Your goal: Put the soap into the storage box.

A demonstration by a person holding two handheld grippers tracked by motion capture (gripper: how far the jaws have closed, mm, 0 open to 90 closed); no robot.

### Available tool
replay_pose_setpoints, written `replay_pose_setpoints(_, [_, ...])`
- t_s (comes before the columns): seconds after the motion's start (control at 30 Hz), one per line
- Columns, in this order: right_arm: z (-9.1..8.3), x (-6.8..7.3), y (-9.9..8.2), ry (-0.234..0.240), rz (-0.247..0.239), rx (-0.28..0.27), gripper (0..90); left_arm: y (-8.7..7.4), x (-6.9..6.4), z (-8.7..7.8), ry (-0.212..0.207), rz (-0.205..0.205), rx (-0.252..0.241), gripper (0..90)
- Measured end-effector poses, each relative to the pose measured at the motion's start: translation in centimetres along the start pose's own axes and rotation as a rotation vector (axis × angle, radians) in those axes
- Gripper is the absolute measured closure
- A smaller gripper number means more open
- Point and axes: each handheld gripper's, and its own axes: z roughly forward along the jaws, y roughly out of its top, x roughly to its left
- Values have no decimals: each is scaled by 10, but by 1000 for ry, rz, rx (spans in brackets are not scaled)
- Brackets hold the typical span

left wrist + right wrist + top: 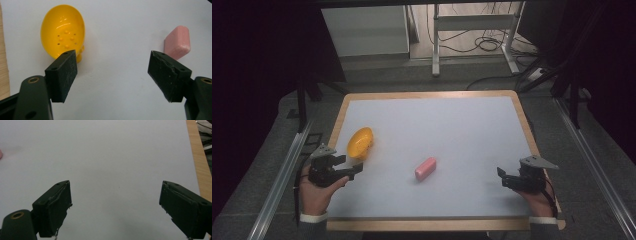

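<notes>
Left claw (112, 75) gapes empty near yellow dish (62, 35).

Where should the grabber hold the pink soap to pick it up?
Probably across the two long flat sides of the pink soap, coming down from above. It lies flat on the table, apart from the yellow dish, and its narrow width should fit the open jaws of the left gripper.

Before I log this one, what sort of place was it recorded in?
Probably a lab or data-collection room, not a home. A white, wood-edged table holds just a yellow soap dish and pink soap bar. Behind it are a metal desk frame and loose floor cables.
</notes>
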Motion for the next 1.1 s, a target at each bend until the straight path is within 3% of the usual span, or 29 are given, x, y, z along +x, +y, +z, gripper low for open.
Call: replay_pose_setpoints(1.1, [-3,-2,-1,-16,-14,7,106,33,-33,21,-31,120,84,233])
